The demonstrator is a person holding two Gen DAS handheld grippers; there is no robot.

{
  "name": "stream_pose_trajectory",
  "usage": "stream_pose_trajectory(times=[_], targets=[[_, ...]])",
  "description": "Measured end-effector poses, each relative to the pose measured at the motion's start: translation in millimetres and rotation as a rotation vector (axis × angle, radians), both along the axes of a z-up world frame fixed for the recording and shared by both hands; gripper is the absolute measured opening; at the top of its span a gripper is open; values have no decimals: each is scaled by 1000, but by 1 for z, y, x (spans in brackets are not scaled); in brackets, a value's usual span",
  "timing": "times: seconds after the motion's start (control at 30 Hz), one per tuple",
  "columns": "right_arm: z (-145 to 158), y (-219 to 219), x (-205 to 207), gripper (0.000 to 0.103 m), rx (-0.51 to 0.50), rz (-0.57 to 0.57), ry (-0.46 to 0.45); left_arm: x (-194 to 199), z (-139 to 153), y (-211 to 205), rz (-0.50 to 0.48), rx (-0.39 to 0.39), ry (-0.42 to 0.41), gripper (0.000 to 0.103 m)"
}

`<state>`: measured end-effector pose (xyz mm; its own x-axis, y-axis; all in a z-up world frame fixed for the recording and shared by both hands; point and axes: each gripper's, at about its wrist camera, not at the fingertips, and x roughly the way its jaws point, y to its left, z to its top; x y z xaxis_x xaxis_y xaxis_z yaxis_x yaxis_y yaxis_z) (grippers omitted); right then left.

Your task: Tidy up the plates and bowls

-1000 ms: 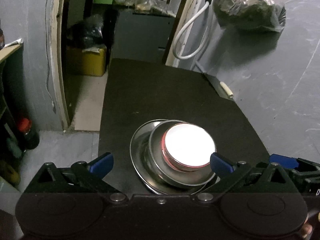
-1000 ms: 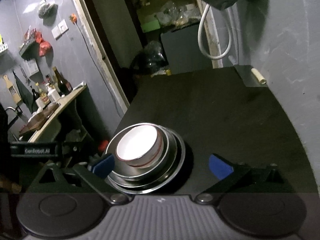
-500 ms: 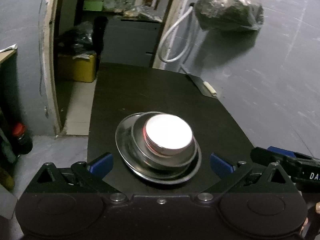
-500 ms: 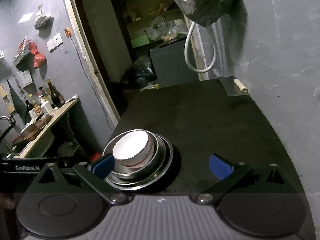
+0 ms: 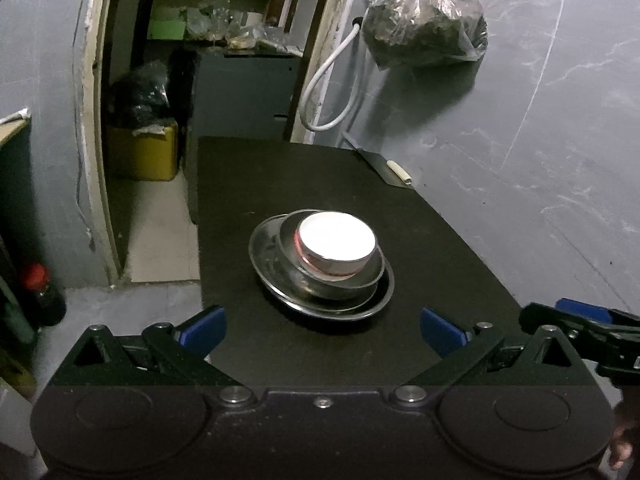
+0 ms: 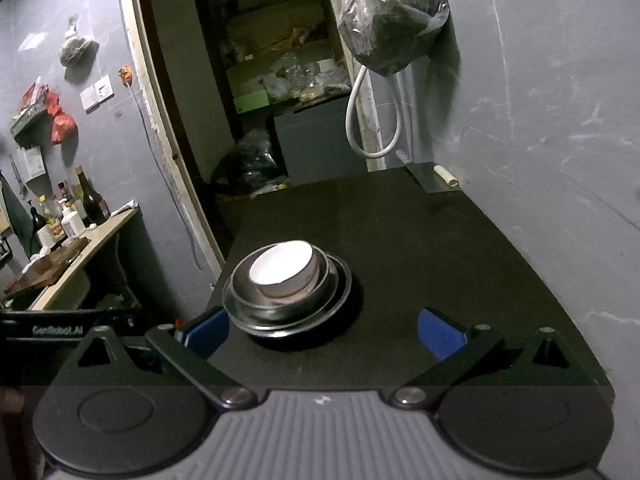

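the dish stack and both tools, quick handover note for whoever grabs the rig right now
Left tool: open, empty, short of the stack.
Right tool: open, empty, stack ahead and to its left.
White bowl sits nested in a steel bowl on steel plates, all stacked on the black table.
Done: the visible dishes are stacked.
Left: nothing loose in view; the steel bowl sits off-centre.
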<state>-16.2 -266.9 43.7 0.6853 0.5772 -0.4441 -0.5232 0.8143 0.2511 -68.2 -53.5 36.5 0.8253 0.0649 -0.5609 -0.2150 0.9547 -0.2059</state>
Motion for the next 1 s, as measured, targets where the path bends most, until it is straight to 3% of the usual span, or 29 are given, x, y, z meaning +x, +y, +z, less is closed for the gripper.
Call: stream_pose_trajectory(times=[0.37,0.53,0.73,1.0], targets=[[-13,-3,-53,103,-58,-28,-43,-54,-16,-3,15,111,-20,102],[-23,-7,-67,103,-68,-33,-50,-72,-21,-6,-10,93,-28,102],[-32,-10,-75,103,-75,-27,-65,-83,-28,-19,-67,127,-27,102],[-36,-12,-78,103,-93,-14,-112,-90,-28,-18,-50,106,-48,102]])
